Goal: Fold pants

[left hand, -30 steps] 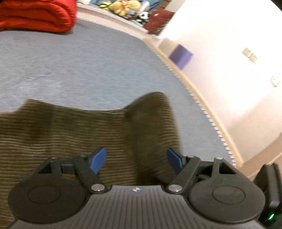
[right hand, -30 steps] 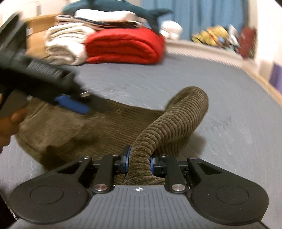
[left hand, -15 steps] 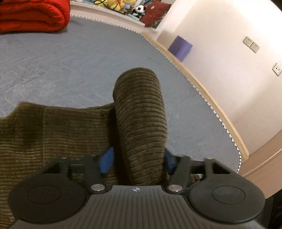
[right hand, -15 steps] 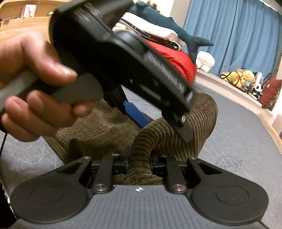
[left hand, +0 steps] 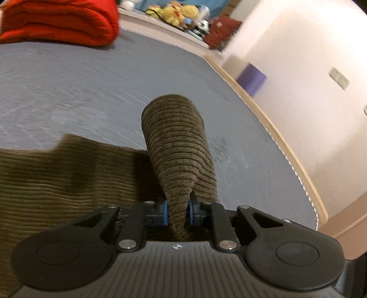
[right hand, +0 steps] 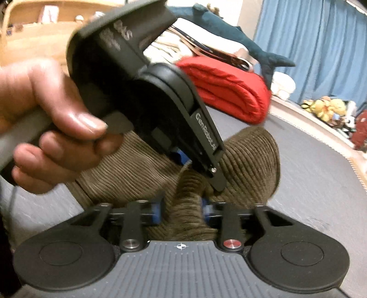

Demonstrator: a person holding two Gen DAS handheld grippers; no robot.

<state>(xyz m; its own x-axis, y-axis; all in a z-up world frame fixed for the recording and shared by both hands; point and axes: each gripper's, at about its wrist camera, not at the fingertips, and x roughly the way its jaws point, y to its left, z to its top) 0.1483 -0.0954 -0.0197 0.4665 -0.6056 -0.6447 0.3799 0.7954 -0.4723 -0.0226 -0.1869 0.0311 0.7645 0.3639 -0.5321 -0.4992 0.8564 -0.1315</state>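
Olive-brown corduroy pants (left hand: 176, 142) lie on the grey mattress (left hand: 91, 80), with one fold raised into a hump. My left gripper (left hand: 178, 214) has its jaws closing, and its blue pads pinch the base of that hump. In the right wrist view the same pants (right hand: 252, 160) bunch up in front of my right gripper (right hand: 181, 211). Its jaws are opening, and a ridge of cloth sits loosely between the spread pads. A hand (right hand: 57, 119) holds the left tool's black housing (right hand: 160, 91) just above the right gripper.
A folded red blanket (left hand: 57, 20) lies at the far side of the mattress, under a blue shark plush (right hand: 229, 34). Plush toys (left hand: 174, 13) sit beyond it. The wooden bed edge (left hand: 275, 137) curves along the right, with a purple box (left hand: 251, 79) by the wall.
The left jaws went from wide open to pinching the raised fold. The right jaws, earlier tight on the cloth, have spread. The left tool came in close above the right gripper.
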